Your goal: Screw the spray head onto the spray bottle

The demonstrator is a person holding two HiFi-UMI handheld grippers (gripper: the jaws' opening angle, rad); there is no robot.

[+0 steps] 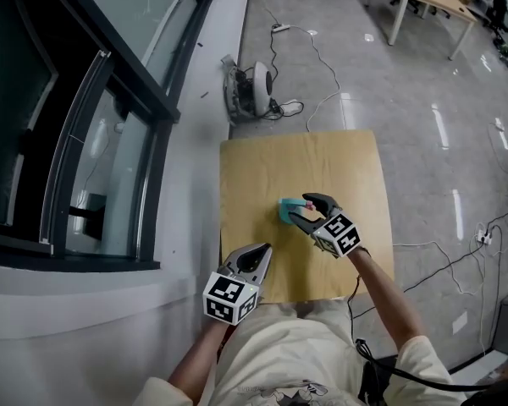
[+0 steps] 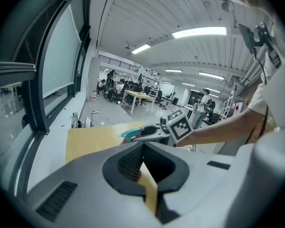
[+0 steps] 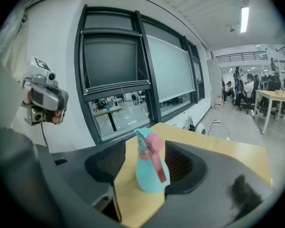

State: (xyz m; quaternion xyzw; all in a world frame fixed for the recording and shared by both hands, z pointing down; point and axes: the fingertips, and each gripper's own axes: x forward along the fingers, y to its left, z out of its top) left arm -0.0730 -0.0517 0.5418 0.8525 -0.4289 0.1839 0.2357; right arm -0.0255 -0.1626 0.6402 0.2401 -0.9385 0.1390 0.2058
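Right gripper [image 1: 311,211] has its jaws spread, clear of the small teal plastic spray bottle [image 3: 149,172] standing upright between them on the pale wooden table [image 1: 271,176]. The bottle's pink-triggered spray head [image 3: 151,144] sits on top, so the screwing looks finished. Left gripper [image 1: 256,256] is closed, empty and well apart.

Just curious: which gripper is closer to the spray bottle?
Right. The right gripper has the spray bottle between its open jaws; the left gripper, shut, sits apart by the near edge of the table.
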